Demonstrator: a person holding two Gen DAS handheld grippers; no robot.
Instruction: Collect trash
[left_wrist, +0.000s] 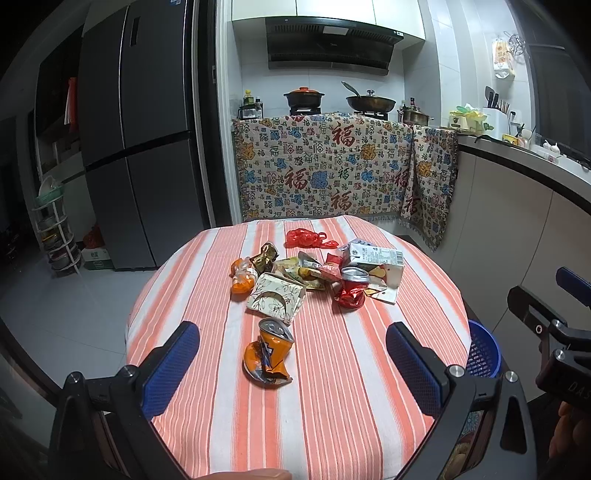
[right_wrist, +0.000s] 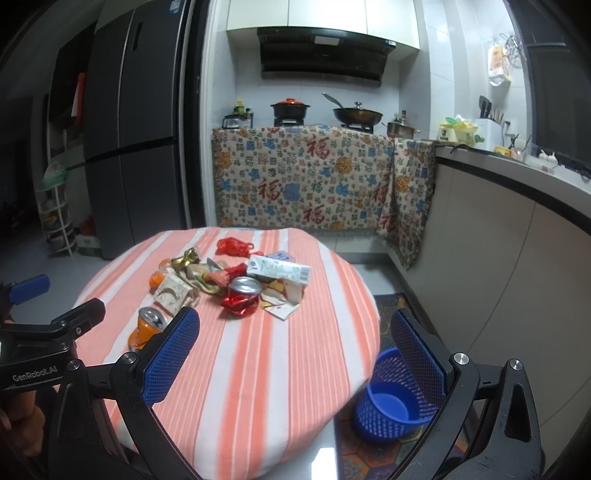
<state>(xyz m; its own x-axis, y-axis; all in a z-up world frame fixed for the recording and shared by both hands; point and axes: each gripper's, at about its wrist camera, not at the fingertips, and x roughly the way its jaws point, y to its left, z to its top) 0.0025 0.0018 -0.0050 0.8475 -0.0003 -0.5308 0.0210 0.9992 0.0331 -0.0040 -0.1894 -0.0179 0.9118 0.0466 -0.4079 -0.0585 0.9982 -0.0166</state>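
Two crushed cans among a scatter of trash on a round table (left_wrist: 332, 406) draped in an orange-and-white striped cloth. Nearest: crushed orange can (left_wrist: 267, 353), buckled at the waist, silver top tilted up, lying alone on a white stripe between the left gripper's pads. Just beyond: flattened floral-print carton (left_wrist: 276, 298), cream with brown leaves. To its left: orange wrapper (left_wrist: 241, 277) touching a crumpled gold foil wrapper (left_wrist: 264, 255). To the right: crushed red can (left_wrist: 351, 290), silver lid upward, resting against torn paper packaging and a white milk carton (left_wrist: 373, 256) lying on its side (printed panel and barcode uppermost). Between carton and red can: mixed yellow and red snack wrappers (left_wrist: 306, 273), overlapping. Farthest on the cloth: crumpled red plastic bag (left_wrist: 308, 238), apart from the main heap.

Left gripper (left_wrist: 291, 365): spread wide, blue mesh pads well apart, holding nothing, touching nothing, poised above the near table edge. Right gripper (right_wrist: 295, 354): likewise spread wide and empty, held over the table's right edge. Blue perforated basket (right_wrist: 391, 402) on the floor beside the table, below the right gripper (interior bare as far as visible).

Background: grey refrigerator (left_wrist: 136, 147) at left, patterned cloth (left_wrist: 332, 170) hanging over the stove counter.
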